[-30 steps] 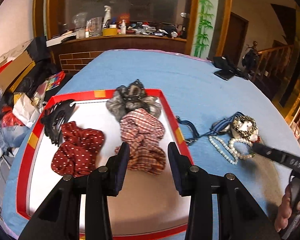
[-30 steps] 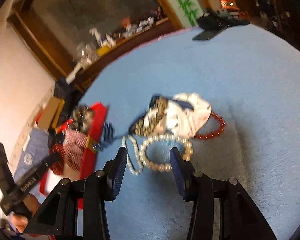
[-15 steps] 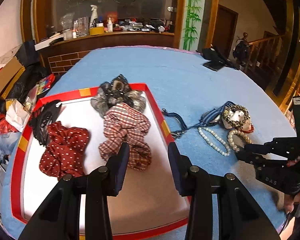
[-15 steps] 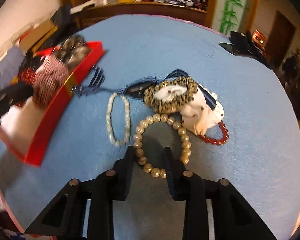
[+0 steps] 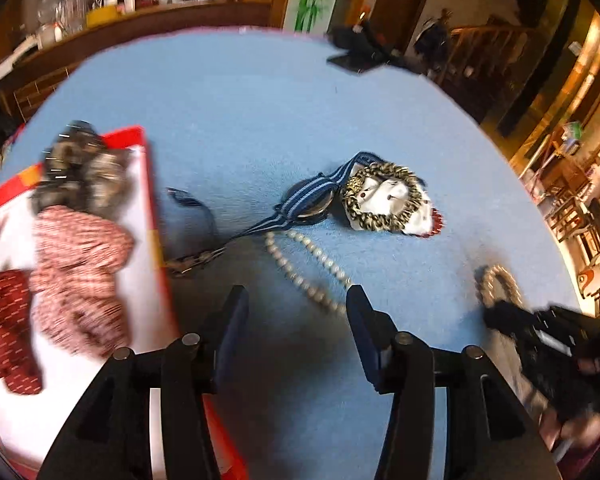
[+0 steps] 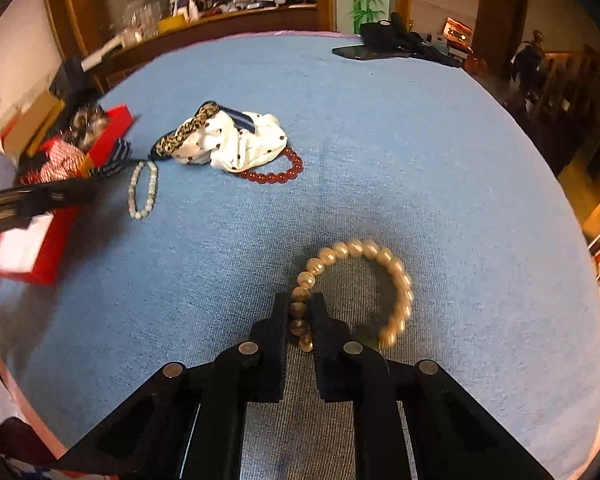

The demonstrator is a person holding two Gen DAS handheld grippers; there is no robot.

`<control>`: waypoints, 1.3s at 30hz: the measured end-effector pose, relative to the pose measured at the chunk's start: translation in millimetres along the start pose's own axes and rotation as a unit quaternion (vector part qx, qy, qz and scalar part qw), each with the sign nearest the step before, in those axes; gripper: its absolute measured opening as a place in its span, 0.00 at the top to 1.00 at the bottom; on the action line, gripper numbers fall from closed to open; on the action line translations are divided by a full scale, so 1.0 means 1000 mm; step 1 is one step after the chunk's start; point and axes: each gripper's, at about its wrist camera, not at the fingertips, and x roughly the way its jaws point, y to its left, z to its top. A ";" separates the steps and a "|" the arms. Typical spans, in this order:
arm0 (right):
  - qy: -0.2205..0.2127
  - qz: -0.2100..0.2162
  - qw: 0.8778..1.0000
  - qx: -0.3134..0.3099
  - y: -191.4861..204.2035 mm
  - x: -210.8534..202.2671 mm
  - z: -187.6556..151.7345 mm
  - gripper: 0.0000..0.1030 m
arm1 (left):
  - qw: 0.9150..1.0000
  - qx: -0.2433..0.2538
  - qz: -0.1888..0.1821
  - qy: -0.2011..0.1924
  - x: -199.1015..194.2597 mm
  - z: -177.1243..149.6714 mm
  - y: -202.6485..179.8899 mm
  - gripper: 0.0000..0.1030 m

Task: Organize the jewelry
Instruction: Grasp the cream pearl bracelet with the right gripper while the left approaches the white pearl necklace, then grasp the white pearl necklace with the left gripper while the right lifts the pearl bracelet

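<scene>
My right gripper [image 6: 300,312] pinches one side of the large cream pearl bracelet [image 6: 384,276], which lies on the blue cloth-covered table [image 6: 380,140] near its front edge. My left gripper [image 5: 294,320] has just been widening, nothing between its jaws, above a small white bead bracelet [image 5: 308,268]. The red-rimmed white tray [image 5: 150,216] of fabric scrunchies [image 5: 76,252] sits at the left edge.
</scene>
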 end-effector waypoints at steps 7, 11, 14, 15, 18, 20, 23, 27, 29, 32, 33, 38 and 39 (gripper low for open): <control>-0.020 0.019 1.000 0.008 -0.002 -0.005 -0.010 0.88 | 0.997 0.001 0.078 0.007 0.035 0.023 -0.013 0.55; -0.026 0.037 0.999 0.021 -0.003 -0.005 -0.011 0.88 | 0.996 0.036 0.079 -0.009 0.040 0.024 -0.030 0.88; -0.027 0.055 0.997 0.036 -0.008 -0.005 -0.011 0.88 | 0.998 0.052 0.022 -0.005 0.033 0.010 -0.043 0.96; -0.027 0.062 0.997 0.042 -0.011 -0.005 -0.011 0.88 | 0.998 0.061 0.003 -0.006 0.029 0.001 -0.047 0.96; -0.028 0.069 0.996 0.048 -0.013 -0.005 -0.011 0.88 | 0.996 0.086 -0.024 -0.017 0.015 -0.028 -0.058 0.95; -0.029 0.072 0.996 0.050 -0.013 -0.005 -0.011 0.88 | 0.995 0.088 -0.033 -0.017 0.008 -0.038 -0.057 0.95; -0.029 0.074 0.995 0.052 -0.013 -0.005 -0.011 0.88 | 0.996 0.079 -0.046 -0.016 -0.001 -0.048 -0.049 0.95; -0.035 0.072 0.996 0.048 -0.013 -0.007 -0.011 0.89 | 0.995 0.072 -0.058 -0.035 -0.021 -0.049 -0.041 0.95; -0.049 0.066 0.996 0.042 -0.012 -0.012 -0.012 0.89 | 0.994 0.070 -0.068 -0.046 -0.032 -0.046 -0.039 0.95; -0.058 0.065 0.995 0.039 -0.007 -0.018 -0.011 0.89 | 0.993 0.069 -0.074 -0.065 -0.049 -0.046 -0.039 0.95; -0.064 0.067 0.995 0.040 -0.005 -0.022 -0.009 0.89 | 0.992 0.070 -0.080 -0.071 -0.055 -0.045 -0.038 0.95; -0.094 0.078 0.992 0.045 -0.003 -0.045 0.001 0.89 | 0.990 0.073 -0.083 -0.092 -0.069 -0.040 -0.040 0.95; -0.099 0.077 0.991 0.044 -0.002 -0.049 0.003 0.89 | 0.989 0.075 -0.080 -0.100 -0.073 -0.040 -0.040 0.95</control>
